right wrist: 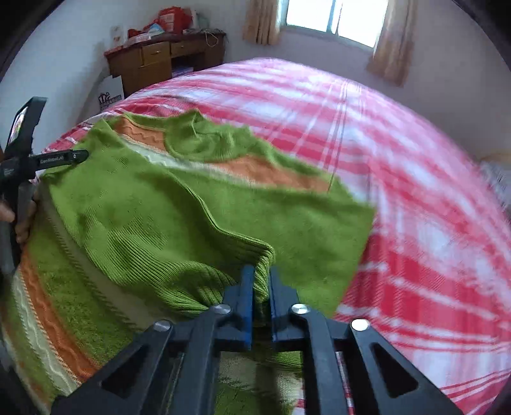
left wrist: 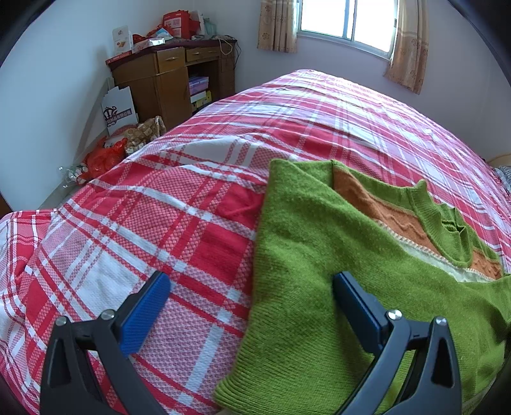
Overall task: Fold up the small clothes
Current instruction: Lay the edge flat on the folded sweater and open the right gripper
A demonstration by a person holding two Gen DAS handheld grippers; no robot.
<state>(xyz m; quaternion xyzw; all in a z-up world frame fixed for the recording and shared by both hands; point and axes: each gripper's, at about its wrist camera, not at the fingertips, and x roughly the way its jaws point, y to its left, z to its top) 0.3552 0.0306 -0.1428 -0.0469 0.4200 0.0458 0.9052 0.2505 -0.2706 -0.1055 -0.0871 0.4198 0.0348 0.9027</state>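
A small green knit sweater with orange and cream bands lies on the red plaid bed; its left sleeve is folded across the body. My left gripper is open and empty, just above the sweater's left edge; its right finger is over the knit and its left finger over the sheet. In the right wrist view the sweater fills the left half. My right gripper is shut on the ribbed green cuff and holds it lifted over the body. The left gripper's body shows at the far left.
The bed with its red and white plaid sheet fills both views. A wooden desk piled with boxes stands by the far wall, with bags on the floor beside it. A curtained window is behind the bed.
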